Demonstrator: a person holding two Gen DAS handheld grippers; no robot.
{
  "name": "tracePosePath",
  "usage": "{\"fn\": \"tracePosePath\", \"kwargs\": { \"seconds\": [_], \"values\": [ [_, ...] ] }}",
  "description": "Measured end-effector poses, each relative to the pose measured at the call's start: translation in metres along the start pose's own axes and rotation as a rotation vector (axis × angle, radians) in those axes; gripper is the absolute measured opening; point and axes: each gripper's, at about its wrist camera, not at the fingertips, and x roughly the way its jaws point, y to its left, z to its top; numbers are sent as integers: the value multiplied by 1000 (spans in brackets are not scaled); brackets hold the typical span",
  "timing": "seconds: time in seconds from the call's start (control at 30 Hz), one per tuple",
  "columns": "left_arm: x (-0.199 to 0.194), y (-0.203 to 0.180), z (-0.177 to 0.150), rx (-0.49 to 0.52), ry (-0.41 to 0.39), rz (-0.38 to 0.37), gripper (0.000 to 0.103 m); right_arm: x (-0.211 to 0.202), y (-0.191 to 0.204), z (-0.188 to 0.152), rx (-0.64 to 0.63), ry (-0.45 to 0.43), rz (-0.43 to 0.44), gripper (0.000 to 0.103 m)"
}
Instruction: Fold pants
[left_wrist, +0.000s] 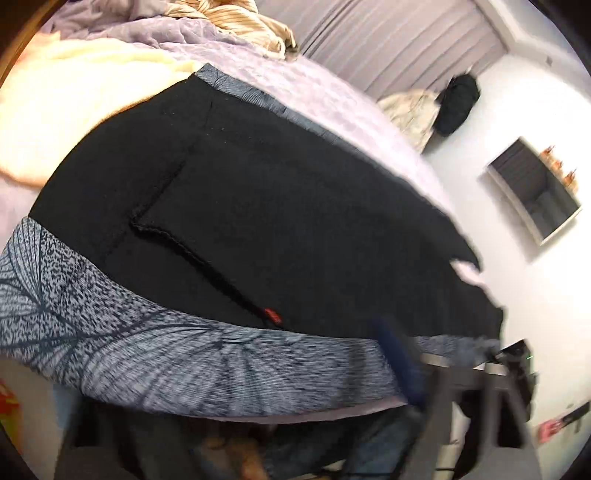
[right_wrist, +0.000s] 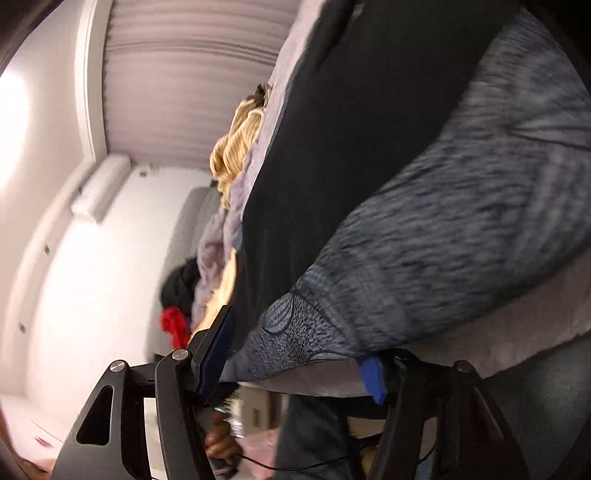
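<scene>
Black pants (left_wrist: 258, 206) with a grey patterned band (left_wrist: 155, 350) and a small red tag (left_wrist: 272, 315) lie spread flat on the lilac bed (left_wrist: 332, 99). In the blurred left wrist view only one dark blue pad (left_wrist: 395, 358) of my left gripper shows, at the band's edge; the other finger is hidden. In the right wrist view the pants (right_wrist: 325, 158) and band (right_wrist: 443, 236) fill the right side. My right gripper (right_wrist: 295, 365) is open, its blue pads (right_wrist: 218, 354) spread wide at the band's corner, holding nothing.
A cream blanket (left_wrist: 74, 103) and a striped tan garment (left_wrist: 236, 22) lie on the bed beyond the pants. A black bag (left_wrist: 458, 103) hangs on the white wall, beside a framed opening (left_wrist: 535, 188). A red cloth (right_wrist: 173, 325) shows past the bed.
</scene>
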Motion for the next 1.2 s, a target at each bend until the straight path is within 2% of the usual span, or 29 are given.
{"fn": "tracePosePath", "kwargs": {
  "seconds": [0.03, 0.07, 0.17, 0.33, 0.4, 0.5, 0.53, 0.57, 0.6, 0.63, 0.7, 0.8, 0.83, 0.87, 0.93, 1.0, 1.07, 1.13, 1.2],
  "values": [
    [3, 0, 3, 5, 18, 25, 40, -3, 0, 3, 4, -11, 4, 32],
    [1, 2, 2, -7, 26, 18, 37, -6, 4, 6, -11, -24, -8, 9],
    [-9, -5, 14, -36, 19, -17, 33, -11, 41, 18, -141, -52, -47, 9],
    [-38, -45, 67, 114, -98, -2, 33, 9, 134, 62, -473, -49, -181, 8],
    [-37, -56, 96, 143, -134, 5, 33, 25, 156, 89, -516, -38, -209, 8],
    [-20, -62, 140, 158, -157, 9, 34, 48, 172, 135, -507, -16, -212, 8],
    [-8, -63, 154, 157, -158, 24, 38, 56, 176, 149, -496, -2, -217, 8],
    [-5, -53, 159, 163, -164, 52, 51, 62, 179, 163, -472, 8, -212, 8],
    [0, -51, 168, 178, -189, 100, 56, 74, 179, 177, -439, 25, -211, 8],
    [11, -49, 176, 197, -201, 134, 57, 83, 176, 189, -413, 41, -216, 9],
    [42, -38, 191, 180, -144, 159, 57, 108, 169, 211, -404, 69, -261, 12],
    [78, -23, 188, 138, -93, 218, 58, 145, 136, 224, -392, 116, -360, 12],
    [89, -22, 188, 128, -72, 243, 60, 157, 121, 230, -359, 143, -392, 16],
    [94, -20, 186, 126, -67, 246, 62, 168, 104, 236, -310, 172, -418, 31],
    [95, -24, 181, 156, -77, 252, 63, 171, 75, 235, -222, 209, -403, 48],
    [92, -31, 183, 188, -65, 260, 63, 173, 77, 234, -219, 211, -394, 56],
    [80, -35, 184, 191, -68, 272, 63, 175, 91, 231, -271, 235, -426, 71],
    [63, -44, 190, 214, -119, 297, 63, 173, 106, 223, -347, 232, -469, 73],
    [46, -50, 195, 240, -184, 312, 65, 164, 126, 210, -409, 232, -460, 73]
  ]
}}
